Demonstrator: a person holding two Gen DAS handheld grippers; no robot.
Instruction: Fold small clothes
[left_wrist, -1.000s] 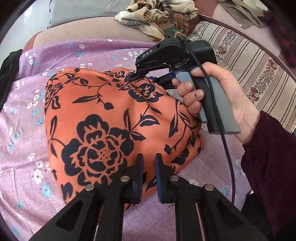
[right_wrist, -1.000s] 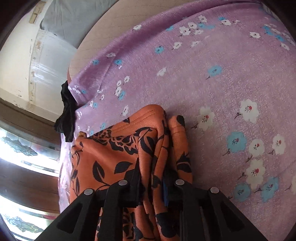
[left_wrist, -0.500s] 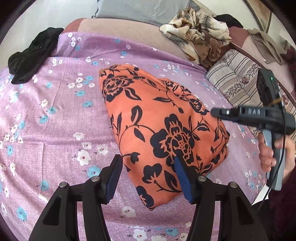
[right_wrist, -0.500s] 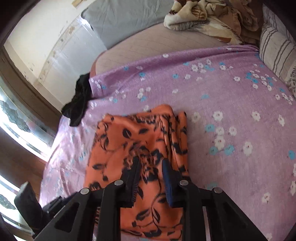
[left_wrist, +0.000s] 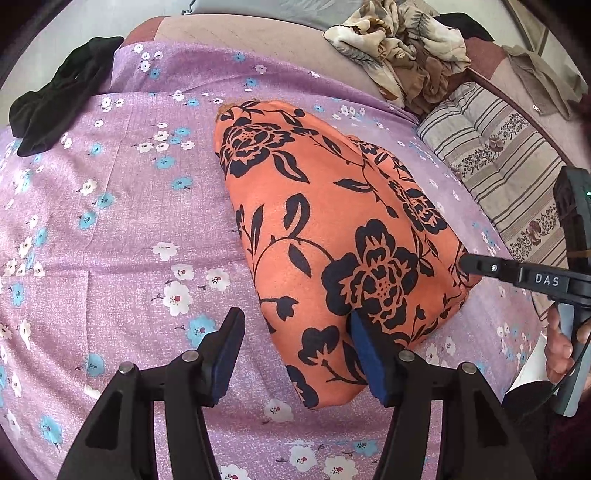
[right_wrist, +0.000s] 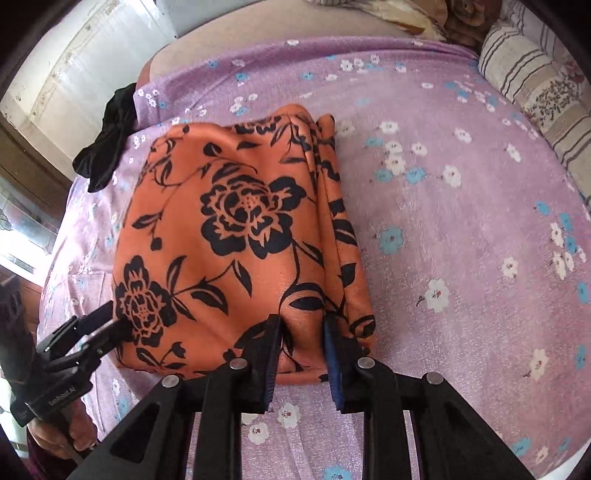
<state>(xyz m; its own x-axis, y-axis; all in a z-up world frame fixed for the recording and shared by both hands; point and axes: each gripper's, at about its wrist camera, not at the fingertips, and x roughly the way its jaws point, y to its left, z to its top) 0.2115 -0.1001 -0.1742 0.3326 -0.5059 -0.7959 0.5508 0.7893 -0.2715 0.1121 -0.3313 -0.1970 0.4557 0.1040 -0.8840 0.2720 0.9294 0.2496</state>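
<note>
On the purple sheet (right_wrist: 461, 258) lies the orange cloth (right_wrist: 229, 240), black-flowered, folded into a thick rectangle; left tongs (left_wrist: 295, 354) spread, right tongs (right_wrist: 301, 354) parted, both at its edge.

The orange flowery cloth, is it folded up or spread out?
Folded. The orange floral cloth lies as a compact rectangle on the purple bedsheet, with stacked layer edges along its right side.

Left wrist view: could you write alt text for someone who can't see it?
A folded orange cloth with black flowers lies on a purple flowered bedsheet. The left claw is open at the cloth's near edge, and the right claw is at its right side.
</note>
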